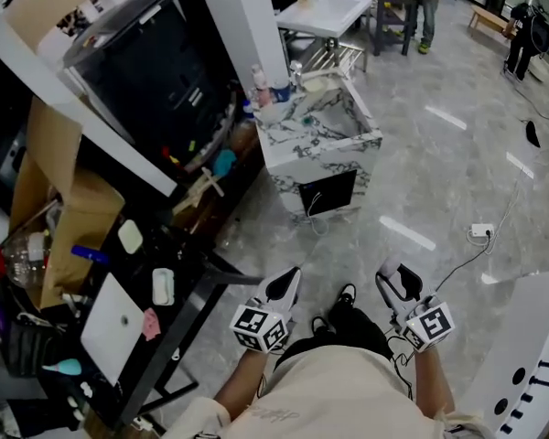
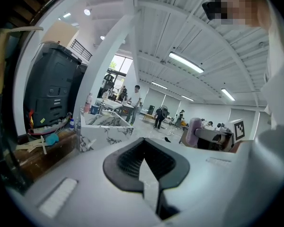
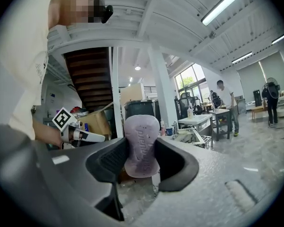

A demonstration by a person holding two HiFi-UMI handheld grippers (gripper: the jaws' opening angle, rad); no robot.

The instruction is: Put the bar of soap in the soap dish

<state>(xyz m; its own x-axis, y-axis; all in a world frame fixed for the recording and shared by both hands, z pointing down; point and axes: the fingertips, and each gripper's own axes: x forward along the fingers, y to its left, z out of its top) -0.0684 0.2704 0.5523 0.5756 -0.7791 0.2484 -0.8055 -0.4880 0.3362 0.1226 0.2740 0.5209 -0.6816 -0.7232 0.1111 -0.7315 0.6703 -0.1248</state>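
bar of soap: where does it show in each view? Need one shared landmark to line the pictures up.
Head view: soap cannot be made out; the right hand-held gripper that holds it is at lower right.
Left gripper view: bar of soap, right of centre, mid-height.
Right gripper view: dead centre, clamped between the jaws.
Shared landmark: marble counter.

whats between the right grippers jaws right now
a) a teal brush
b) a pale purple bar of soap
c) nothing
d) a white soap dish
b: in the right gripper view, the right gripper has its two dark jaws closed against the sides of an upright pale purple bar of soap.
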